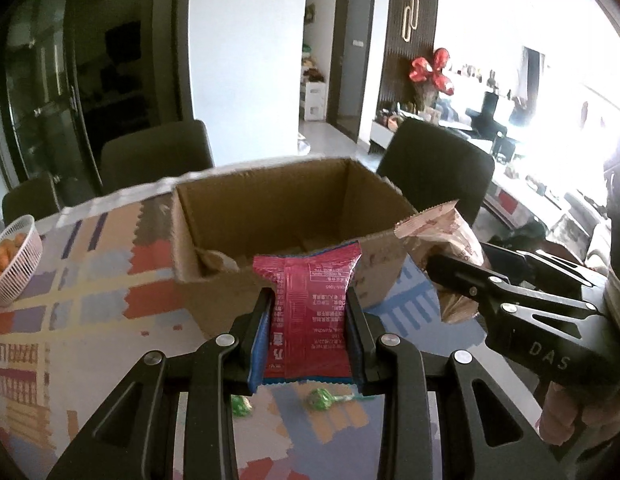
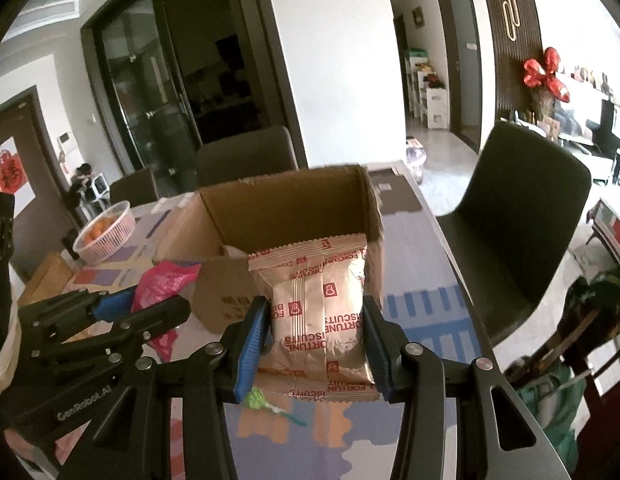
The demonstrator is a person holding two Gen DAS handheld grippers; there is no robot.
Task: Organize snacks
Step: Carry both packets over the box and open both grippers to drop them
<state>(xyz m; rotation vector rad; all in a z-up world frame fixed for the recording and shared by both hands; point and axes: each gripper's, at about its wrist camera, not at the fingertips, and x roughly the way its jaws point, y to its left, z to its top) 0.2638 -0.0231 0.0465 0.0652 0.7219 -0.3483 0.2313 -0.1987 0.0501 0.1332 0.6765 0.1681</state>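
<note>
My left gripper (image 1: 310,308) is shut on a red snack packet (image 1: 310,300), held above the table just short of an open cardboard box (image 1: 269,200). My right gripper (image 2: 316,320) is shut on a beige biscuit packet (image 2: 316,304) marked with red print, also raised before the cardboard box (image 2: 289,204). In the left wrist view the right gripper (image 1: 450,276) sits to the right with the biscuit packet (image 1: 438,232). In the right wrist view the left gripper (image 2: 157,304) sits to the left with the red packet (image 2: 165,280). The box's inside is mostly hidden.
Green-wrapped candies (image 1: 322,398) lie on the patterned tablecloth (image 1: 109,280) below the grippers; one candy (image 2: 257,398) shows in the right view. A white basket of orange fruit (image 1: 13,256) stands at the left. Dark chairs (image 1: 438,168) surround the table.
</note>
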